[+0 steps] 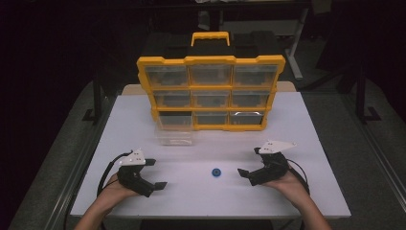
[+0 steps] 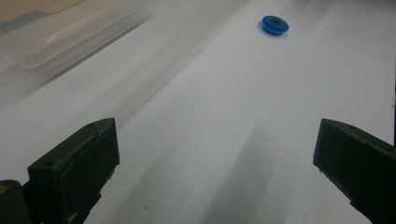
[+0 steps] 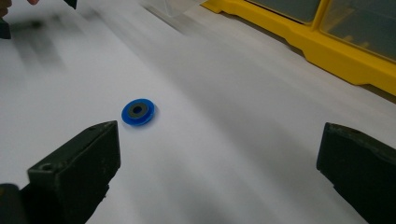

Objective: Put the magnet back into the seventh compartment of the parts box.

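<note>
Small blue round disc with dark centre loose on white table, untouched. Left gripper at 9 o'clock, right gripper at 3 o'clock, both spread, empty. Clear plastic drawer out of yellow organiser. Stowing likely remains.

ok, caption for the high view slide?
Two open grippers flank a small blue disc before a yellow drawer organizer.

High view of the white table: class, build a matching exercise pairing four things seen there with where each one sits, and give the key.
Things:
1. small blue round disc
2. yellow and black drawer organiser
3. clear plastic drawer
4. left gripper

Places:
A. standing upright at the table's far side
B. near left of the table, jaws apart
C. between the two grippers
D. pulled out, lying before the organiser's bottom-left slot

Pairs: 1-C, 2-A, 3-D, 4-B
</note>
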A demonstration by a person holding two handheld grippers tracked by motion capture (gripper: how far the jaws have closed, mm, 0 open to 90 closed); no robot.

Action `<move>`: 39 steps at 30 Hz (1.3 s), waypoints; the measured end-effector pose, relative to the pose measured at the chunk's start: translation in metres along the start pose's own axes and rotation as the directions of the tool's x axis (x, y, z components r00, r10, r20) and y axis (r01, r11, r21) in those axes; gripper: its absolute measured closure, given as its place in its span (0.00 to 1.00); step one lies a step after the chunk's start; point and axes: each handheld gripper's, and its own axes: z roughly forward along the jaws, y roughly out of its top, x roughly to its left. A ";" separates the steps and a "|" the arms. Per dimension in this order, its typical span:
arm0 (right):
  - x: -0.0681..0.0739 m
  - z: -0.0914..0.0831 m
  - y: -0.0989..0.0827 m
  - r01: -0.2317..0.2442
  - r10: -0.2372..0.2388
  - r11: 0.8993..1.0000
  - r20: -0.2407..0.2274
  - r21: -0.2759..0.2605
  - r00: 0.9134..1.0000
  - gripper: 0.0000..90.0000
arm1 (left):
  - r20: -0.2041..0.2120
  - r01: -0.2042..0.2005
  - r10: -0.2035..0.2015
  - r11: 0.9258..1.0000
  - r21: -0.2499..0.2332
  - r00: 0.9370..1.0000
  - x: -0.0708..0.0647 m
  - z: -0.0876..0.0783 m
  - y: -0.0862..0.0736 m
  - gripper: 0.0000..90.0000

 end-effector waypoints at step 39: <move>0.004 0.025 0.024 0.034 -0.033 0.999 -0.038 0.016 0.999 0.00 | 0.004 0.013 -0.013 1.000 0.000 1.000 0.002 -0.001 0.000 0.00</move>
